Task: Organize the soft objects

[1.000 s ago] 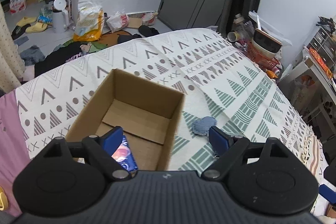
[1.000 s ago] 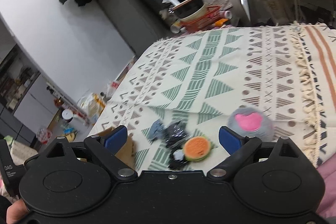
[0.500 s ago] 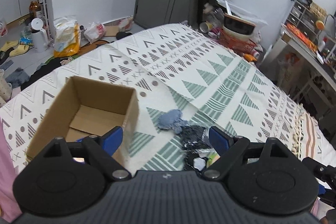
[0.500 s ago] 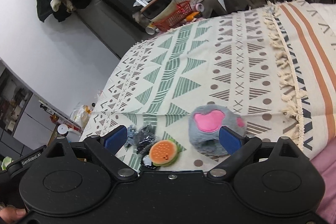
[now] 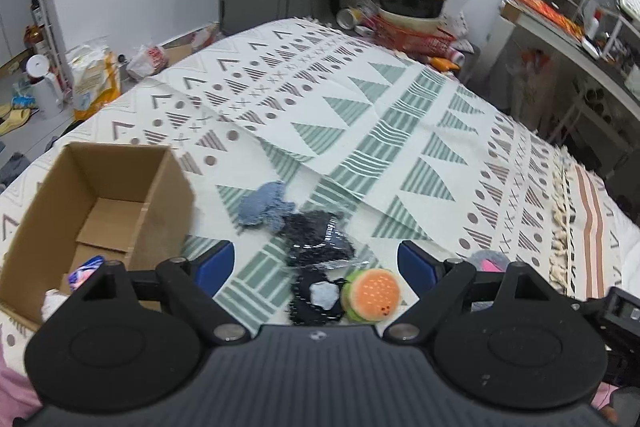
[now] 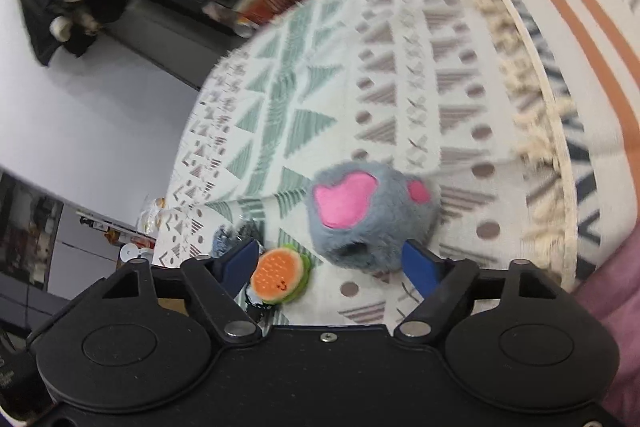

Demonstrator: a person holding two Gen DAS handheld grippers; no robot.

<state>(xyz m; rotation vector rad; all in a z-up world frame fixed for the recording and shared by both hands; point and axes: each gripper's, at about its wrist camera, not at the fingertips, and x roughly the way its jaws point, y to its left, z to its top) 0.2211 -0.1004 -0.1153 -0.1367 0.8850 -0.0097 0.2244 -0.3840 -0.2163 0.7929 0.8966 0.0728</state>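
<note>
- Few toys are packed so far: the cardboard box [image 5: 100, 211] holds only something colourful [image 5: 86, 269] in its near corner.
- Left outside on the blanket [image 5: 360, 131]: blue cloth [image 5: 264, 207], black cloth [image 5: 316, 239], burger toy [image 5: 372, 293], grey paw plush [image 6: 368, 219].
- Left gripper [image 5: 316, 263] is spread wide and empty above the black cloth.
- Right gripper [image 6: 332, 261] is wide and empty, its right finger [image 6: 418, 265] just beside the paw plush.

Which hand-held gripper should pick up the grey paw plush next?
Right, most likely. The right hand-held gripper is open with the grey paw plush just ahead between its fingers. From the left hand-held gripper, also open, only the plush's edge shows beyond its right finger.
</note>
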